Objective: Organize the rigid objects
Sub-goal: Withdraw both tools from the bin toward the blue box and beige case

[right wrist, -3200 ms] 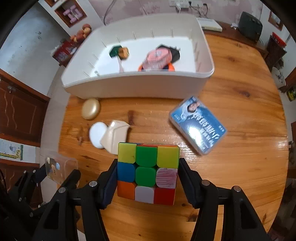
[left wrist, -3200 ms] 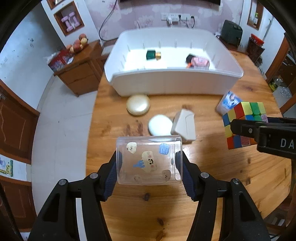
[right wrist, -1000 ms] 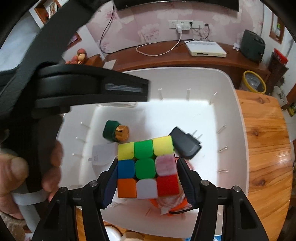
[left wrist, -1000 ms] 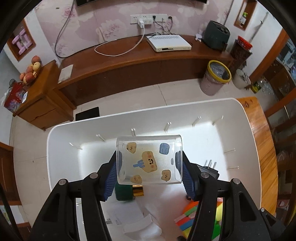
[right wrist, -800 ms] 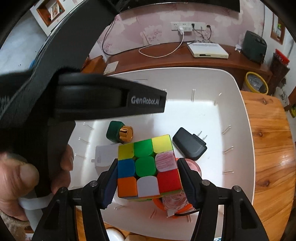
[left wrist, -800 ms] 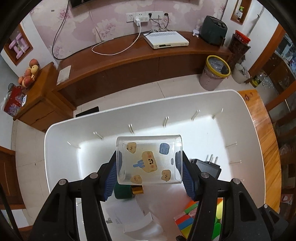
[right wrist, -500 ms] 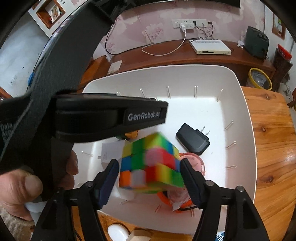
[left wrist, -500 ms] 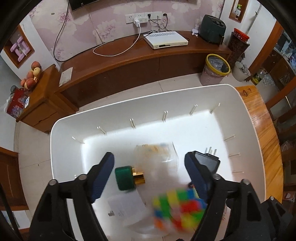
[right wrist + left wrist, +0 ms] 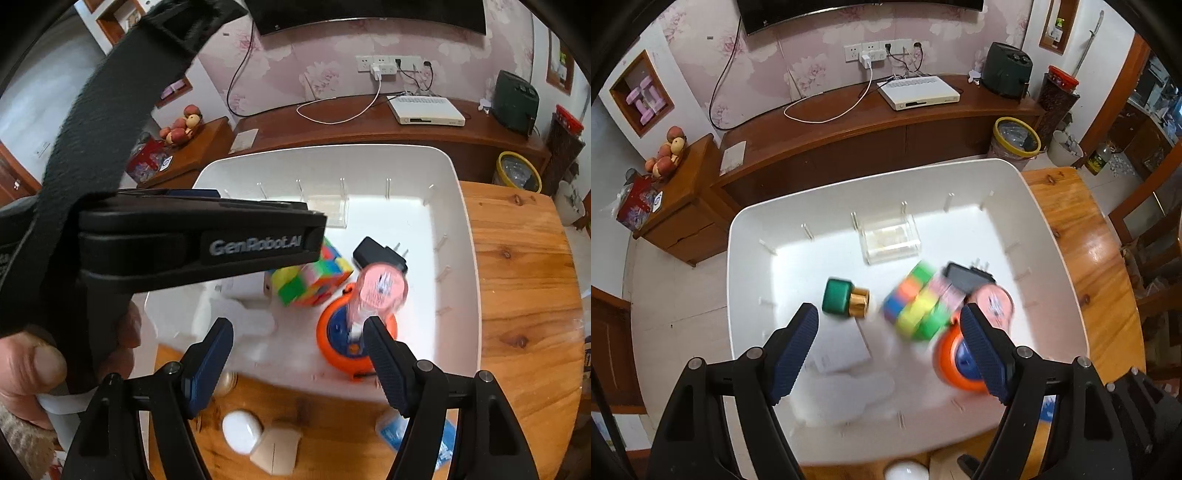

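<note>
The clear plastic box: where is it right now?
In the left wrist view, the clear plastic box lies inside the white bin, near its far wall, beyond the puzzle cube.

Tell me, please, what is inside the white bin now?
Inside the white bin: a clear plastic box, a colourful puzzle cube, a green bottle with gold cap, a black charger, a pink-lidded container, an orange round item and white papers. The bin's near corners are hidden by the gripper.

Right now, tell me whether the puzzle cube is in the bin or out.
In. The puzzle cube lies tilted inside the white bin, clear of both open grippers.
</note>
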Tool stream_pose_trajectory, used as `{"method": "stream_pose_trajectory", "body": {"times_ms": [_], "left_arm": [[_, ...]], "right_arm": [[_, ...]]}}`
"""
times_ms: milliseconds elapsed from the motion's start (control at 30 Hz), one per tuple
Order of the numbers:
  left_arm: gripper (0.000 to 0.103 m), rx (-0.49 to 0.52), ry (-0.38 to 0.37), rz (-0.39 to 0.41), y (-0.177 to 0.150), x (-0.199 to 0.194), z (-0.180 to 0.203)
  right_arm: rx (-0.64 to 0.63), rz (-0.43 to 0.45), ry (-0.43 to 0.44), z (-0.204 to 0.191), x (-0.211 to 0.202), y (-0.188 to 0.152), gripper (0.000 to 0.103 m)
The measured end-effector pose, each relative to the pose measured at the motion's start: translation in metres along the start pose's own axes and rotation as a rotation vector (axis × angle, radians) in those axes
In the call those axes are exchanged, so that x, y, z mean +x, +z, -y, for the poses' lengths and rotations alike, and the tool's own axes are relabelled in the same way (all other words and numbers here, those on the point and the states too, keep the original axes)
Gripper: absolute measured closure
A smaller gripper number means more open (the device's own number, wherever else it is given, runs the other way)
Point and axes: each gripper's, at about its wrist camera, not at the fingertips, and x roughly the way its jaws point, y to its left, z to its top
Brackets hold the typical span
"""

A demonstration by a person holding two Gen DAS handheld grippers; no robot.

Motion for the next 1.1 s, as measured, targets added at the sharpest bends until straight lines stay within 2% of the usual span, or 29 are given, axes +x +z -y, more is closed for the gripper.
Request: {"method": "stream_pose_trajectory", "body": {"times_ms": [367,633,833,1100], "left_arm": [[0.021,0.015,0.031,0.058,-0.05,-0.058,0.025],[0.021,-0.028,0.034,0.068,-0.088,-0.093,0.037],[0.021,-0.047,0.045,0.086,-0.12,-0.108,0.043],[0.021,-0.063,0.087,0.082,-0.165,-0.107,0.046]], "right_arm": [[-0.042,0.033,0.009,-0.001,-0.051,-0.037,0.029],[-0.062,0.049,0.026,0.002,-0.077,-0.066,0.029],[-0.057,0.031,0.032,0.01,-0.086,-0.091,0.029],[-0.062,-0.032,-0.024,0.033,-0.08,-0.132,0.029]]}}
